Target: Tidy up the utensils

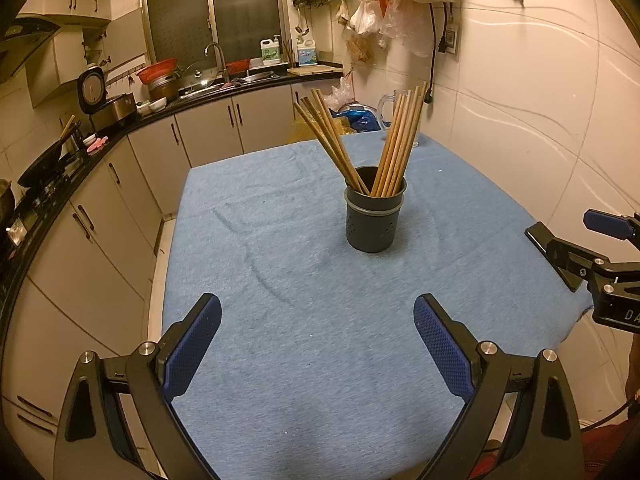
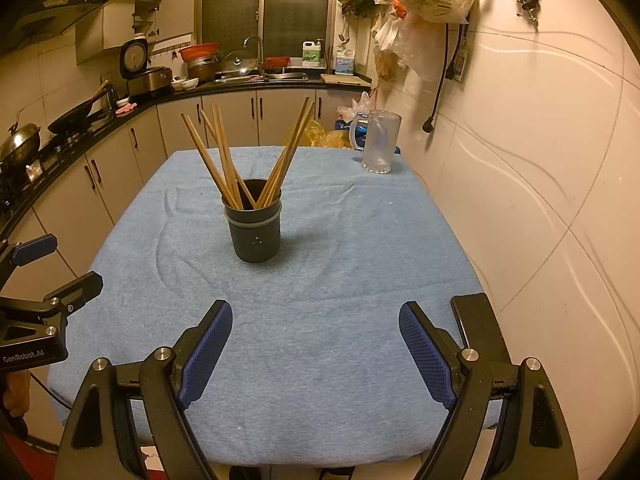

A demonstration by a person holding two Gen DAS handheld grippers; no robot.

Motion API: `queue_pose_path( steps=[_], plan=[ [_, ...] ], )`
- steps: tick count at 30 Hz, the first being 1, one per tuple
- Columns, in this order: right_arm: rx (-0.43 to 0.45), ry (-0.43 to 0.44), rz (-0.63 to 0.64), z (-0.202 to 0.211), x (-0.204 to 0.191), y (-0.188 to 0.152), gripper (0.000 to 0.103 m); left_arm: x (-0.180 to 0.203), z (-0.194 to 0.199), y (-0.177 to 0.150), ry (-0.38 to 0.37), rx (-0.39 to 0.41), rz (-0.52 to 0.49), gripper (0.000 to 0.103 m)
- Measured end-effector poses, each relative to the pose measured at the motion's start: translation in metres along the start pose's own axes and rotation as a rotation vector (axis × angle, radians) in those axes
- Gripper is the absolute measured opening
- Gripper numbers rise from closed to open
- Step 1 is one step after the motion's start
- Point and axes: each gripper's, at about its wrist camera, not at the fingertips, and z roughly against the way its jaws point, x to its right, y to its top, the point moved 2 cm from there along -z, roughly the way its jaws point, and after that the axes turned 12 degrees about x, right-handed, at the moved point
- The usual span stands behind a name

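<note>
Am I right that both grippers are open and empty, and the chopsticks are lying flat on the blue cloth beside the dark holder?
Not quite. The chopsticks stand inside the dark holder, fanned out, as the right wrist view shows. The rest holds: the left gripper and right gripper are open and empty over the blue cloth.

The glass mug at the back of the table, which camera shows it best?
The right wrist view: the glass mug stands whole and unobstructed. In the left wrist view, the chopsticks hide most of it.

Warm yellowish light fills a kitchen: cream tiled wall (image 2: 540,152), dark frosted sliding window (image 2: 266,8), beige cabinets (image 1: 120,216) under a curved black counter (image 1: 192,100).
</note>
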Motion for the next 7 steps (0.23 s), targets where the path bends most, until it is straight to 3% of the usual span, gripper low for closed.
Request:
queue_pose_path(
  steps=[5, 7],
  plan=[
    [-0.014, 0.004, -0.004, -0.006, -0.001, -0.001, 0.089, -0.014, 0.001, -0.002, -0.001, 0.012, 0.058, 0.098],
    [-0.042, 0.008, -0.032, -0.014, 0.005, -0.004, 0.089, -0.023, -0.008, -0.008, 0.011, -0.020, 0.087, 0.098]
  ],
)
